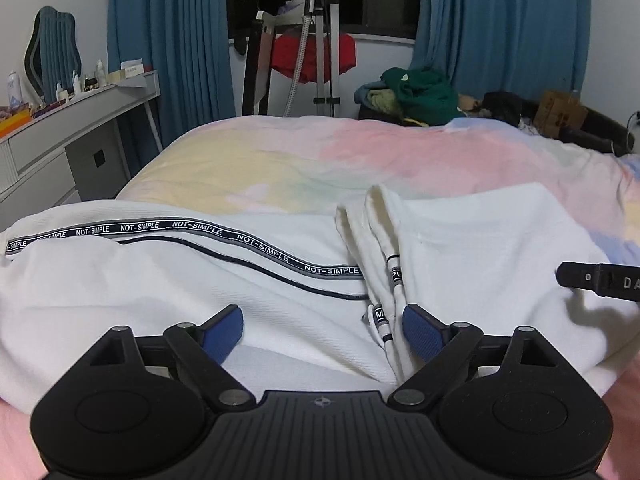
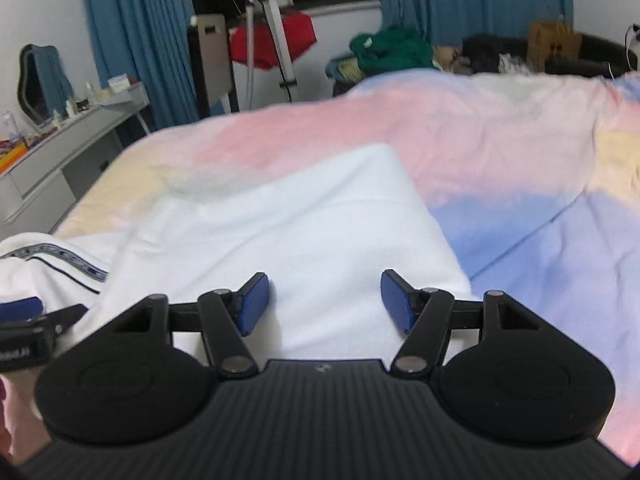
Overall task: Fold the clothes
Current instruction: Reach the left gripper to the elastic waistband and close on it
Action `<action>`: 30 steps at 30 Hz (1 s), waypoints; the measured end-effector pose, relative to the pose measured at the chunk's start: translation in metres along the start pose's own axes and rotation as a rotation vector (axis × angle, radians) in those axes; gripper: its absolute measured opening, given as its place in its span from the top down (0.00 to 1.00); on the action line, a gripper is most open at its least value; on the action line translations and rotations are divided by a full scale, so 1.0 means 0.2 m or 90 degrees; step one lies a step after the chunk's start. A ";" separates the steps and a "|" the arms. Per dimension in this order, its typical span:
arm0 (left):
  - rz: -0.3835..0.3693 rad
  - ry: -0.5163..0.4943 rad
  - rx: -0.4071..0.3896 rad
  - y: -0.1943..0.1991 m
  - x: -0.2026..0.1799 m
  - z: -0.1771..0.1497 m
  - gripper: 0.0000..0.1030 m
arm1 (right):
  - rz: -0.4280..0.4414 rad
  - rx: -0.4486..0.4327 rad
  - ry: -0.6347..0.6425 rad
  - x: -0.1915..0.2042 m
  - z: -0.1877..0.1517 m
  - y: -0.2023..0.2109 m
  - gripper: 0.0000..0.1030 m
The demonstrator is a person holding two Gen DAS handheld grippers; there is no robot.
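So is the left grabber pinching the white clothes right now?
Apart. In the left wrist view the left gripper is wide open; the white garment lies between its blue pads, not squeezed.

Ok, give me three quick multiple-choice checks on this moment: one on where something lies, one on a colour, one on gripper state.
1. The white garment lies on: A) the dresser B) the bed C) the floor
2. Its lettered stripe is: A) red B) green C) dark navy
3. The left gripper and right gripper are: A) both open B) both shut C) one shut

B: the garment is spread over the pastel bedcover.
C: the NOT-SIMPLE band is dark with white letters.
A: blue pads stand apart, nothing between.
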State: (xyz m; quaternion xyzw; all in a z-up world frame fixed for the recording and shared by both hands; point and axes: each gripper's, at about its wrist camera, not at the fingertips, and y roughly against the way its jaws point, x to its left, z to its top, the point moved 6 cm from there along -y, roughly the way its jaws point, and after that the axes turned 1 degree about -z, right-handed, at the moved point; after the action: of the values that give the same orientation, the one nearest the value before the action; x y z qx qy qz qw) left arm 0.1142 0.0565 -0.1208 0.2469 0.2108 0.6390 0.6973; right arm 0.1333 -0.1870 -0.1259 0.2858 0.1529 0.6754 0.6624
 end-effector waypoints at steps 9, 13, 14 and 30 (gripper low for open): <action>-0.013 0.049 0.000 0.10 0.07 0.01 0.14 | -0.002 0.001 0.018 0.00 -0.01 -0.02 0.33; -0.002 0.113 0.007 0.21 0.18 0.01 0.14 | -0.001 0.000 0.025 0.00 -0.01 -0.02 0.32; 0.001 0.134 0.011 0.23 0.22 0.02 0.14 | -0.002 0.001 0.026 0.00 -0.01 -0.02 0.32; -0.007 0.565 0.122 0.34 0.83 -0.13 0.08 | -0.012 0.005 0.036 0.02 -0.02 -0.03 0.30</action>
State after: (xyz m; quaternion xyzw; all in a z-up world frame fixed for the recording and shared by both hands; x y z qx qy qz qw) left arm 0.0609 0.2286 -0.0967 0.0115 0.5488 0.6570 0.5168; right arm 0.1357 -0.1818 -0.1306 0.2680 0.1770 0.6761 0.6631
